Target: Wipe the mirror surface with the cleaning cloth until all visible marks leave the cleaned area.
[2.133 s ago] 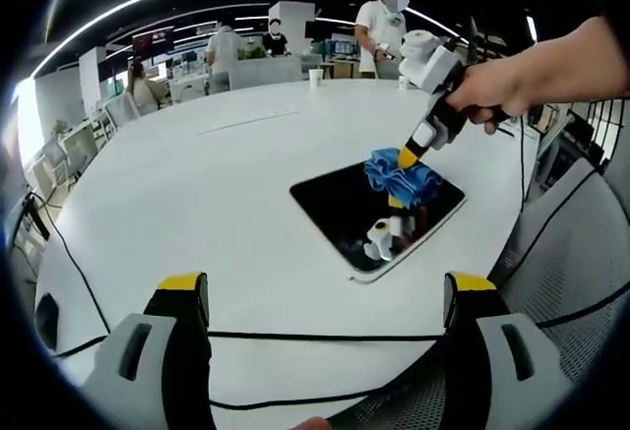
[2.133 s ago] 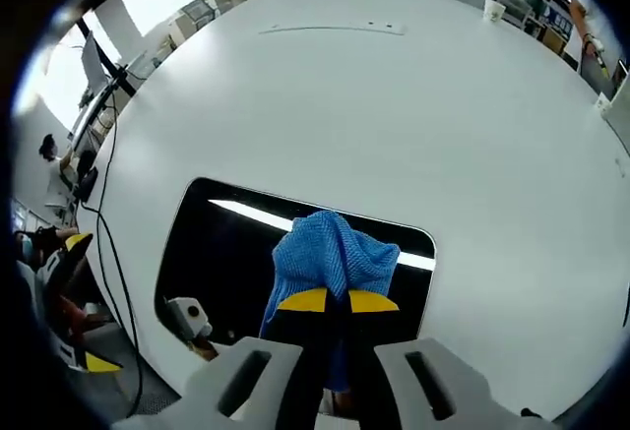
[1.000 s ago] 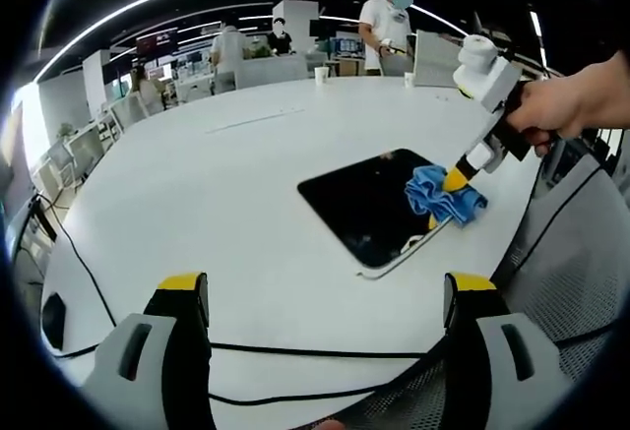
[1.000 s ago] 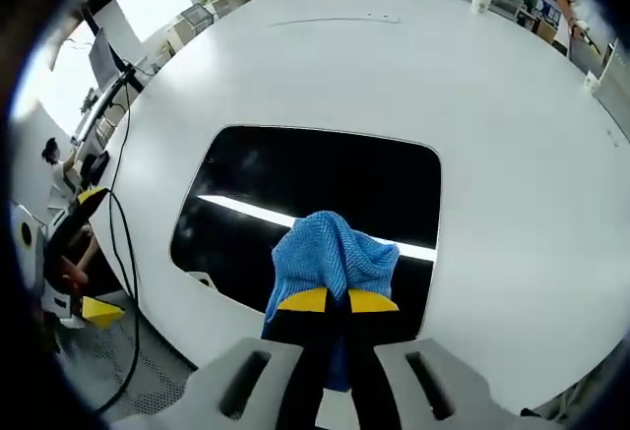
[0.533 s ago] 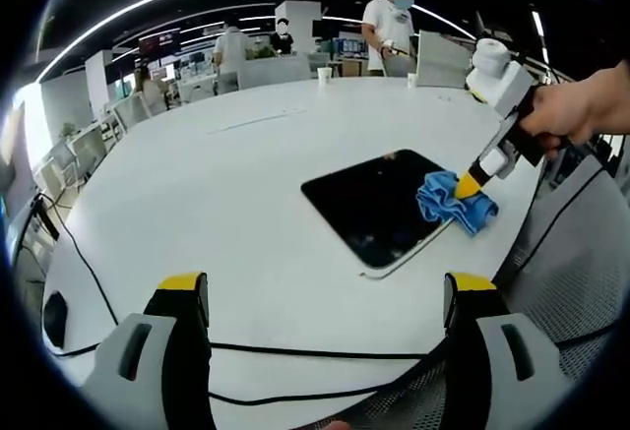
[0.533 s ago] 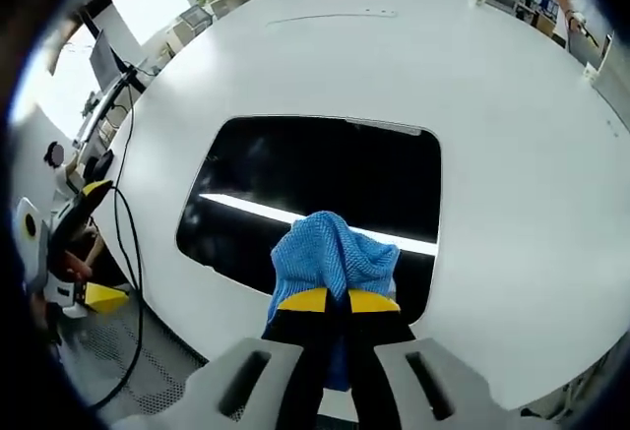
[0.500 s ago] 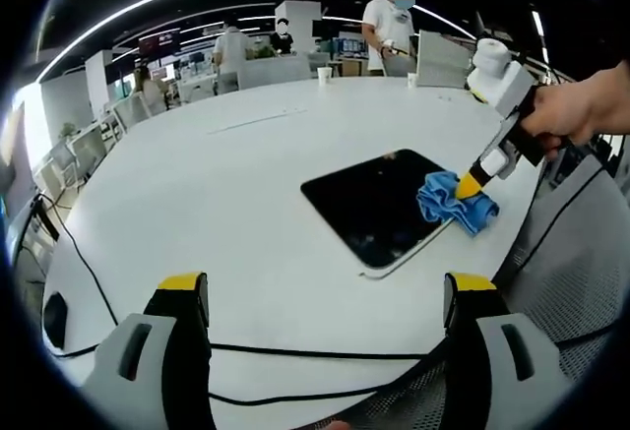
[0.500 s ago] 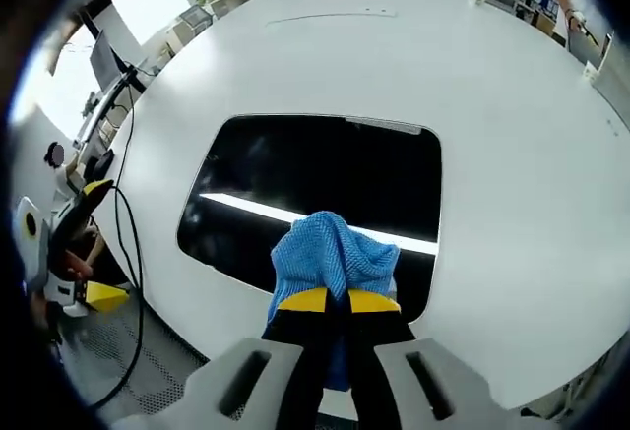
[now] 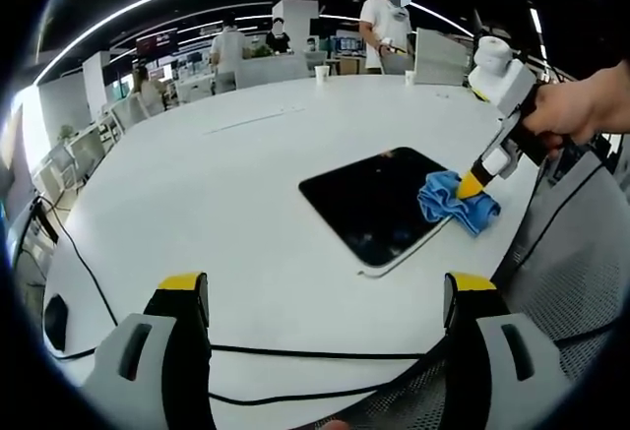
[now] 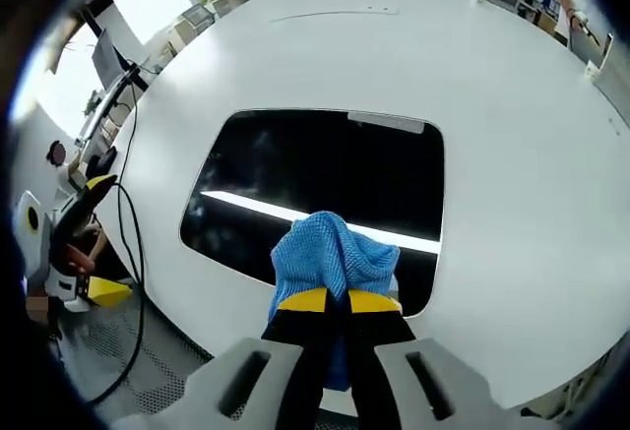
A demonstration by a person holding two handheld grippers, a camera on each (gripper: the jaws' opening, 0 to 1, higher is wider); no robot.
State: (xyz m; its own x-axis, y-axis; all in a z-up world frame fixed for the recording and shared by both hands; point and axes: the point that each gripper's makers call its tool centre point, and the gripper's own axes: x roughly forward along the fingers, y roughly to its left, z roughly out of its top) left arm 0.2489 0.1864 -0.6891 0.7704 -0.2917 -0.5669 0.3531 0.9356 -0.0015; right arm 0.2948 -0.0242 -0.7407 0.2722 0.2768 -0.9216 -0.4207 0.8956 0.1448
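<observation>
— What lies around the work?
— A wide white table [image 9: 197, 204], people standing behind it, a mesh chair [image 9: 581, 253] at its right edge, a black cable [image 9: 295, 337] across the near edge and a paper cup [image 9: 320, 72] far back.
— And the mirror?
— The mirror [image 9: 369, 204] lies flat on the table, dark, reflecting a light strip. The blue cleaning cloth [image 10: 330, 253] rests on its near corner, pinched between the closed jaws of the right gripper [image 10: 340, 300].
— The left gripper [image 9: 325, 287]?
— Jaws spread wide apart, holding nothing, short of the mirror.

A paper cup [image 9: 316, 73] stands on the white table [image 9: 197, 204].
</observation>
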